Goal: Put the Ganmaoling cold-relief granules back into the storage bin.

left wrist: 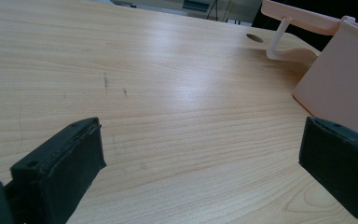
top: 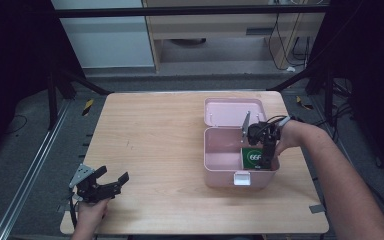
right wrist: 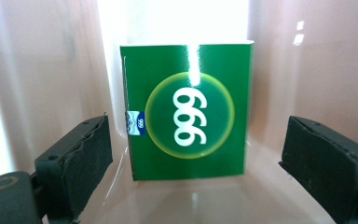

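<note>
Wooden tabletop (top: 170, 150), bare on the left half. Pink plastic box (top: 215, 162) on the right half, lid (top: 232, 111) swung back and open, white latch (top: 242, 178) on the front wall.

Green carton (right wrist: 189, 109) marked "999" inside the box, lying flat on the floor in the near right corner, right edge close against the wall. Seen in the high view at (top: 255, 157).

Right gripper (top: 266, 162) pointing down into the box over the carton, released: jaws apart either side of it, pads clear of both long edges, nothing clamped.

Left gripper (top: 111, 180) parked low at the near left corner of the tabletop, jaws spread wide, empty, well apart from the box.

Handling, judged: probably light, thin card, slightly crushable. Glossy print, so likely slippery under the pads. Best taken across the two long edges near mid-length, moderate squeeze only. Tight wall clearance on the right, so little room for that jaw. Flat on a smooth plastic floor: likely to slide rather than lift if pinched off-centre.
</note>
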